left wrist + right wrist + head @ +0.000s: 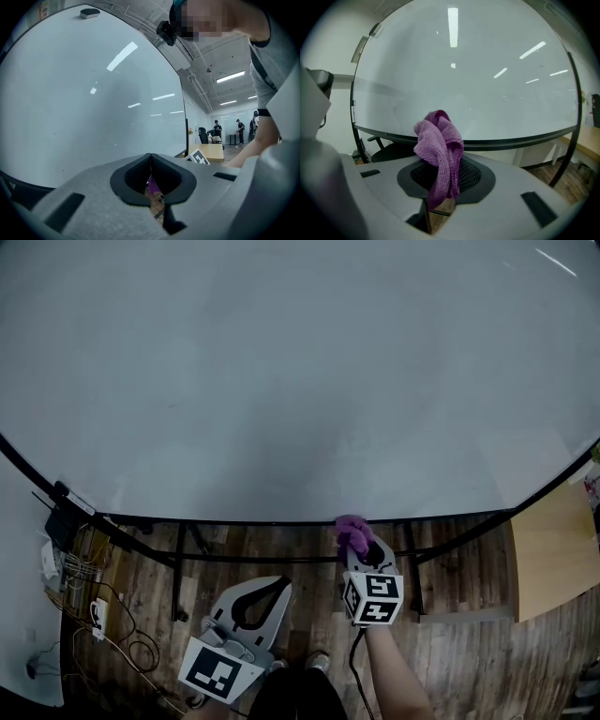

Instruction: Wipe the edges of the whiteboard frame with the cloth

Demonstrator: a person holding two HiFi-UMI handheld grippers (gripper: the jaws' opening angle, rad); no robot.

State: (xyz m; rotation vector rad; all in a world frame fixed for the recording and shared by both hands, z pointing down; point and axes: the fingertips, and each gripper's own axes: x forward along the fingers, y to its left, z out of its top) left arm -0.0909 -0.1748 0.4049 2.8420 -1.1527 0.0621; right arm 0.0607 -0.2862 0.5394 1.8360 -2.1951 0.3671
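The right tool is clamped on a purple cloth, which bunches up above its jaws. The head view shows what the right gripper view does not: the cloth sits right at the lower edge of the whiteboard frame, though contact is unclear. The right tool points up at it. The left tool has its jaws pressed together on nothing. The left tool hangs lower, apart from the frame, over the wooden floor. Only the left gripper view shows people far off.
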